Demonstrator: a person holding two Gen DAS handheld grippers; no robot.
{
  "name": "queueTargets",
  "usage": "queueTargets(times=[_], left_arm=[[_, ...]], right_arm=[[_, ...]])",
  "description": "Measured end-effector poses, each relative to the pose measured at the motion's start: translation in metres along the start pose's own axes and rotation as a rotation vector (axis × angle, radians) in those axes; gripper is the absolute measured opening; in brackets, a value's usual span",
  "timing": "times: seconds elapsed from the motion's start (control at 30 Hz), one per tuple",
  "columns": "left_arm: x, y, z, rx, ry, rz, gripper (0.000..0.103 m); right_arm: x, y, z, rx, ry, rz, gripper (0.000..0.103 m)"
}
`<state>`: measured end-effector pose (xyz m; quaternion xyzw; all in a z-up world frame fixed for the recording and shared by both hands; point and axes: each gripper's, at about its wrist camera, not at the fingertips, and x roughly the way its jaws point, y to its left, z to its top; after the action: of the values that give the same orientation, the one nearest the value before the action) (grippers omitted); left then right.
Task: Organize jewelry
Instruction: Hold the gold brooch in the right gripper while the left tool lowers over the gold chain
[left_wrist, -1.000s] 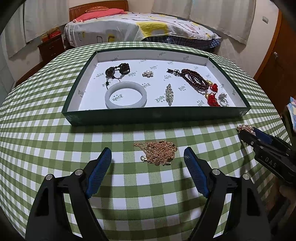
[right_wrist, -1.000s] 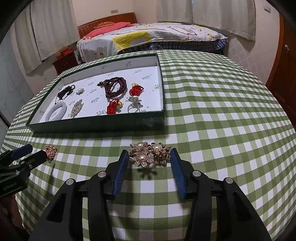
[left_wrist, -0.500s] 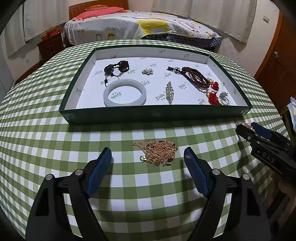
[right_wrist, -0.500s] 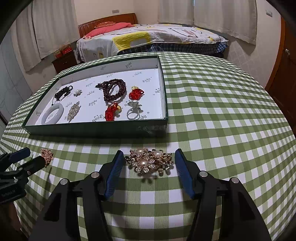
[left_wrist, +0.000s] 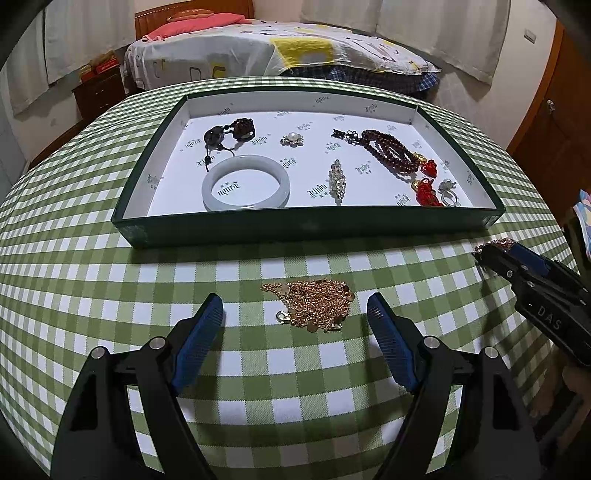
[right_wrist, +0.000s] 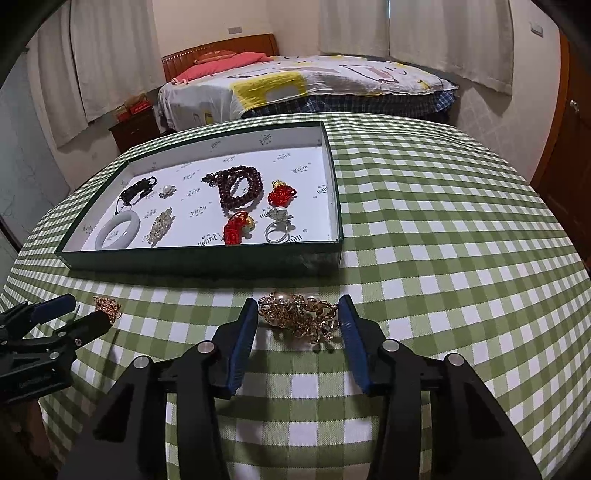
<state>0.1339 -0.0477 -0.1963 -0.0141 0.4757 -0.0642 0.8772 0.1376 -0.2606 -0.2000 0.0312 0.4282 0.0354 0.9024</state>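
Brooch (right_wrist: 300, 317) lies on the cloth (right_wrist: 443, 258) just before the tray (right_wrist: 207, 260) — long axis crosswise, bridging the right gripper (right_wrist: 298, 323), whose jaws have just been closing, pads at its ends; grip unconfirmed. Left gripper (left_wrist: 295, 317) wide, chain (left_wrist: 314, 302) between — untouched

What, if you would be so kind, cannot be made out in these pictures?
- Left wrist view: pearl brooch mostly hidden behind the right gripper, whose jaws have just been closing with it between them.
- Right wrist view: gold chain largely hidden behind the left gripper.
- Both views: print on the tray lining too small to read.
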Motion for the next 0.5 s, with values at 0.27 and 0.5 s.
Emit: queueTargets(times=[0.27,0.5], left_arm=[[0.0033,-0.0037,0.0004,0.010,0.003,-0.004,0.078],[0.0075,-0.0072,0.0018,0.033,-0.005,0.004,0.067]], right_arm=[[-0.0039,0.0005,0.0002,-0.004,-0.008,-0.002,0.045],[-0.0024,0.0027,-0.0003,-0.010,-0.001,0.009,0.045]])
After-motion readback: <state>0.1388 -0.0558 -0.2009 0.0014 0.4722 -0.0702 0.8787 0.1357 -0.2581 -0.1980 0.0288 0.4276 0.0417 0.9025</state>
